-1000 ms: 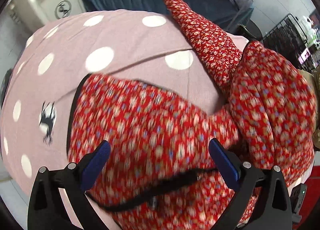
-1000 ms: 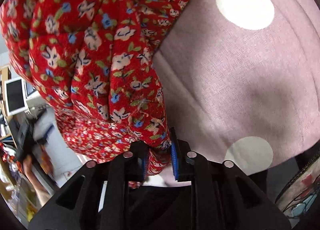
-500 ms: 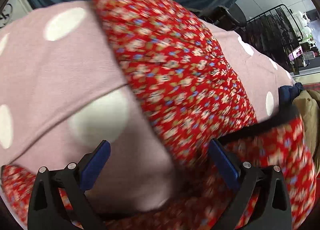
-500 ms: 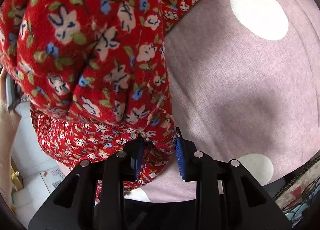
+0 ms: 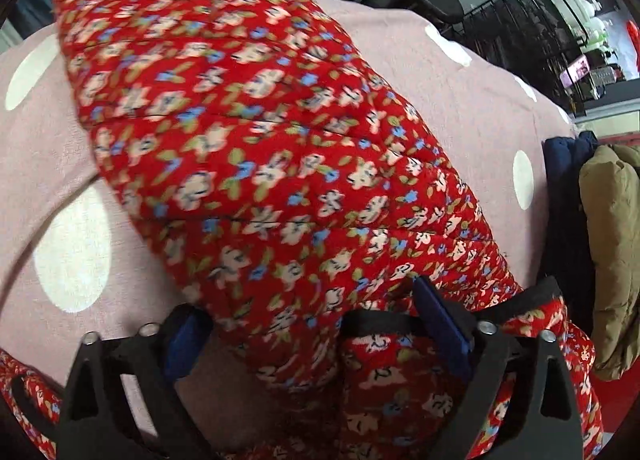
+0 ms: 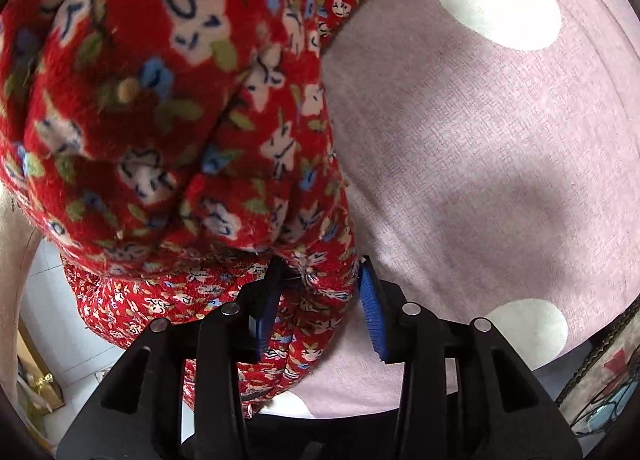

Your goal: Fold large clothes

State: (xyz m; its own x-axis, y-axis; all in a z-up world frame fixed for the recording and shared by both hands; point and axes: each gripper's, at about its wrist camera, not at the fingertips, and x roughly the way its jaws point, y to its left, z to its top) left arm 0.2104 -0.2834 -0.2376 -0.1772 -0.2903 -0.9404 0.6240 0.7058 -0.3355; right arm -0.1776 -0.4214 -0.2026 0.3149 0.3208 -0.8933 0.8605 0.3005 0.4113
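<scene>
Best done by drawing the sleeve (image 5: 256,147) across toward 3 o'clock, flat over the jacket body (image 5: 400,392) on the spotted cloth (image 5: 80,163). Left gripper (image 5: 316,320) spread wide around the sleeve, squeezing nothing firmly; right gripper (image 6: 318,300) nearly closed, pinching a jacket fold at 6 o'clock. No containers visible

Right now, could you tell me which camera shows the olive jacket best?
The left wrist view: the olive jacket sits at its right edge, beside the polka-dot sheet. The right wrist view doesn't show it.
</scene>
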